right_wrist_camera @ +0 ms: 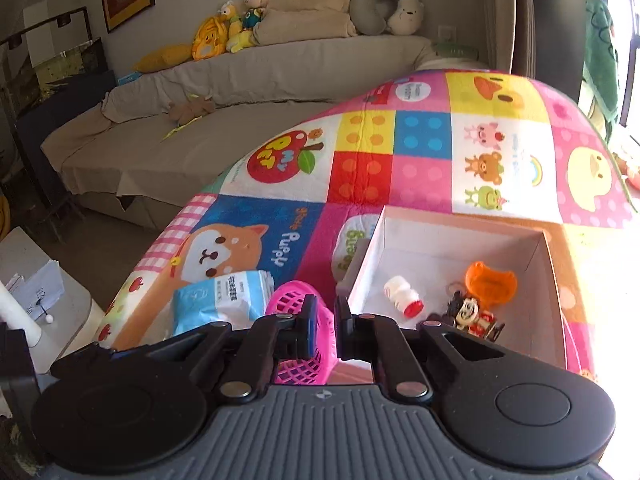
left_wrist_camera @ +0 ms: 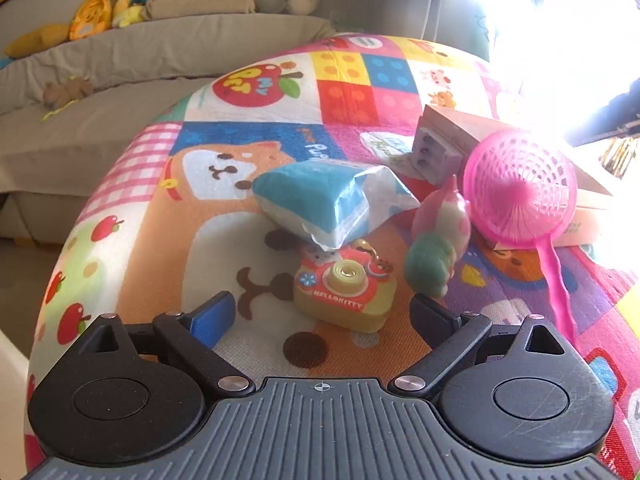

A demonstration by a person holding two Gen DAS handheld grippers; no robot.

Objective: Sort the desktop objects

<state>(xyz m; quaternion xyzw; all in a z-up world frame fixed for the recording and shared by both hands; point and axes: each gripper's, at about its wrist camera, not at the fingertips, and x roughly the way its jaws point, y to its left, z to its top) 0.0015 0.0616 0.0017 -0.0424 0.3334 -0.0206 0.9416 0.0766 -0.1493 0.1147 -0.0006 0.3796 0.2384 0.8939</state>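
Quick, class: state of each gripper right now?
Left gripper: open, holding nothing.
Right gripper: shut on the pink strainer.

Left gripper [left_wrist_camera: 322,312]: black linkage arms, silver pivot screws, two round black discs, grey ribbed base plate, small crosshair mark at centre, blue pad on left jaw. Right gripper [right_wrist_camera: 323,328]: same build, scuffed right disc on left unit.

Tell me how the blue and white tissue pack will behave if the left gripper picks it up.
The tissue pack looks soft: its wrapper is wrinkled and one end is torn open, so it will probably squash between the jaws. The glossy film may be slippery. It is likely light for its size, and it lies flat, so it should slide rather than roll when the left gripper pushes it.
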